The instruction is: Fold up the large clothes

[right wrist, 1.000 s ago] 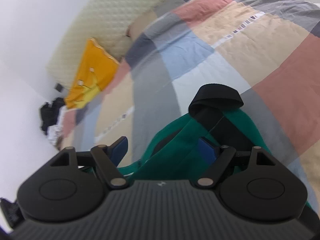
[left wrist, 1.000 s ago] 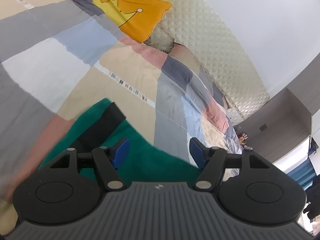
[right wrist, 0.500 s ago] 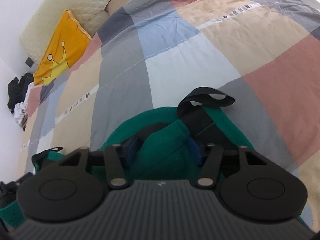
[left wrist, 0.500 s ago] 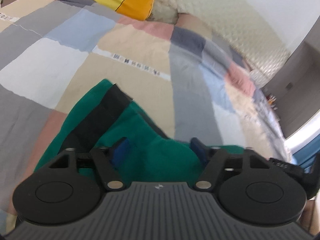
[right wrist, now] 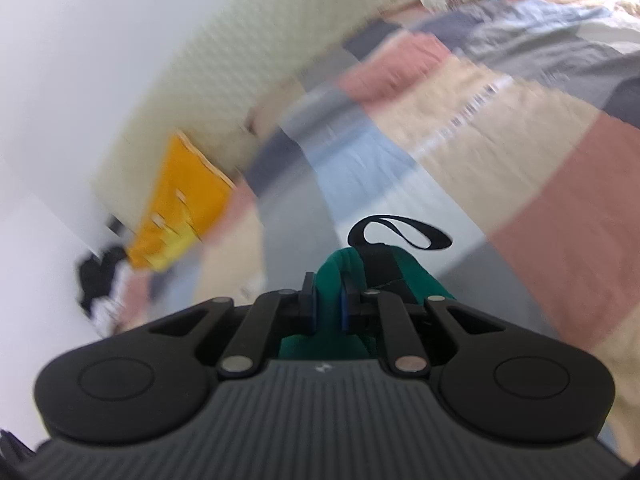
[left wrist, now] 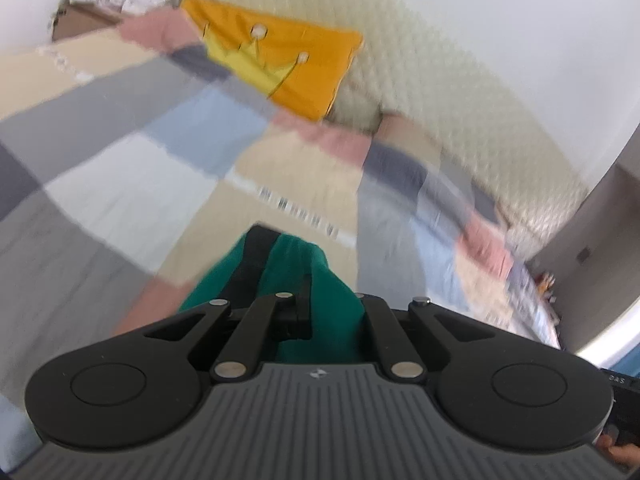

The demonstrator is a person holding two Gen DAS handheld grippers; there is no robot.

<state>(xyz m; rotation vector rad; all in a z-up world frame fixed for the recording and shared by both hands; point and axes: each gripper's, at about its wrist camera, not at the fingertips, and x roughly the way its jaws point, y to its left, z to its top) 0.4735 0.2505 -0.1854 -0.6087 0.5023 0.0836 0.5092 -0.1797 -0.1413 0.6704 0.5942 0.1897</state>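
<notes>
A green garment with black trim [left wrist: 296,268] lies on the patchwork bedspread [left wrist: 120,176]. My left gripper [left wrist: 334,312] is shut on a bunched fold of the green cloth, which fills the space between the jaws. In the right wrist view my right gripper [right wrist: 327,310] is shut on another fold of the green garment [right wrist: 416,272], and a black loop of trim [right wrist: 400,232] sticks out ahead of it. Both views are blurred by motion.
An orange pillow with a yellow crown [left wrist: 288,72] leans on the quilted cream headboard [left wrist: 460,120] at the far end of the bed. Dark clothes and white items [right wrist: 100,276] are piled beside the bed. The other hand's gripper shows at the left wrist view's right edge [left wrist: 620,384].
Both grippers were open over the green garment a second ago. Both have closed on folds of it and lifted, and the views have swung toward the headboard.
</notes>
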